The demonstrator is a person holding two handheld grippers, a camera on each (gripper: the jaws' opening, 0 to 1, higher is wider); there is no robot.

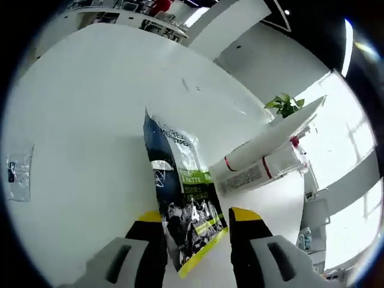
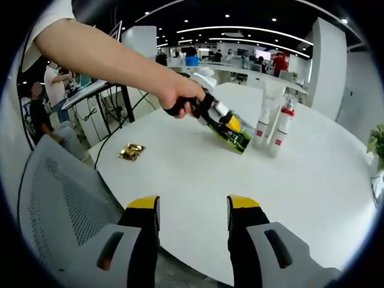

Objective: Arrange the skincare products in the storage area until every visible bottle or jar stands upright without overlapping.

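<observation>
Here, a glossy dark pouch point(image 1: 183, 204) is clamped between the left gripper point(image 1: 195, 223) jaws, its lower edge cut off. Right gripper point(image 2: 193, 204) jaws are held apart over the round white table point(image 2: 180, 174). Two white tubes point(image 2: 273, 123) are seen upright; print unreadable.

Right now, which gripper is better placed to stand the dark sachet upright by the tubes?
Left. The left gripper already has the sachet between its jaws near the tubes; the right gripper hangs open at the table edge.

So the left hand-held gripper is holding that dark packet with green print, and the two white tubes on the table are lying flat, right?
Not quite: the white tubes stand upright on the white table, as the right gripper view shows. The rest holds: the left hand-held gripper does grip the dark packet with green print, seen in the left gripper view.
</observation>
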